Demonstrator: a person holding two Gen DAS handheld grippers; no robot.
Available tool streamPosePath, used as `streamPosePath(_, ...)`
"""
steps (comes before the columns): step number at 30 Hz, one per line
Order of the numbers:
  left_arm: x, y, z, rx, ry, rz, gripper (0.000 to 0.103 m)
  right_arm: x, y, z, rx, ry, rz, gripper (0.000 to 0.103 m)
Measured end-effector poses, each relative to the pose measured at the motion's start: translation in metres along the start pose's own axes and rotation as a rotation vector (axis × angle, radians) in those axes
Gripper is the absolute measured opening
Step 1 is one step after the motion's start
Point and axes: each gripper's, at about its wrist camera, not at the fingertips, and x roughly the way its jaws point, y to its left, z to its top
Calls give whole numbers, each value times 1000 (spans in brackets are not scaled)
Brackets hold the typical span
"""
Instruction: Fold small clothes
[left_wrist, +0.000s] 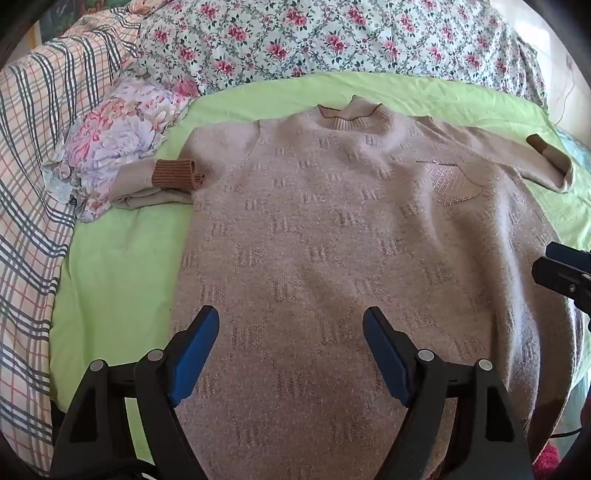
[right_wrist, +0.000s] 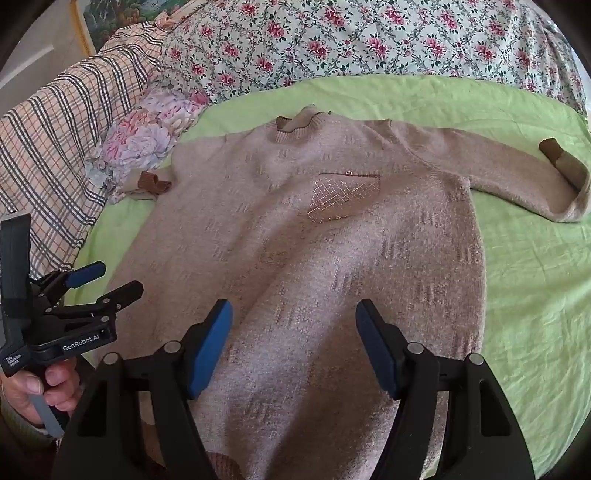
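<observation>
both claws hang spread with nothing between their blue pads: the left claw (left_wrist: 291, 328) over the lower middle of the fuzzy beige knitted sweater (left_wrist: 332, 240), the right claw (right_wrist: 293, 321) over its hem end. the sweater lies front up on a light green bed sheet (right_wrist: 535, 295), collar far, a sparkly chest pocket (right_wrist: 343, 199) showing. one brown-cuffed sleeve (right_wrist: 535, 177) stretches right, the other cuff (left_wrist: 177, 175) bunches at the left. a rose-print quilt (left_wrist: 332, 40) borders the far edge, a checked blanket (left_wrist: 33, 177) the left edge. bare sheet lies open on the right.
</observation>
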Motion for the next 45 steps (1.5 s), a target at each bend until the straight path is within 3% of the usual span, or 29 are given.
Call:
streamPosePath(19,15,2,15,22,-4,-54,81,8,1,9,35,48,33,71)
streamPosePath(21,17,3,20,22,-35,-60,81,11,-4,13,55,73,40,72)
streamPosePath(27,31,20,45,17,-26,-105,81,19,-19,34,59,71,33,75)
streamPosePath(32,55,39,91,42,-47,-80,81,34,-45,70,55,57,28,76)
streamPosePath(41,136,69,205,106,-71,-131,81,88,-107,154,8,44,-51,75)
streamPosePath(45,186,76,252,131,-46,-163,81,120,-133,189,-10,51,-77,75)
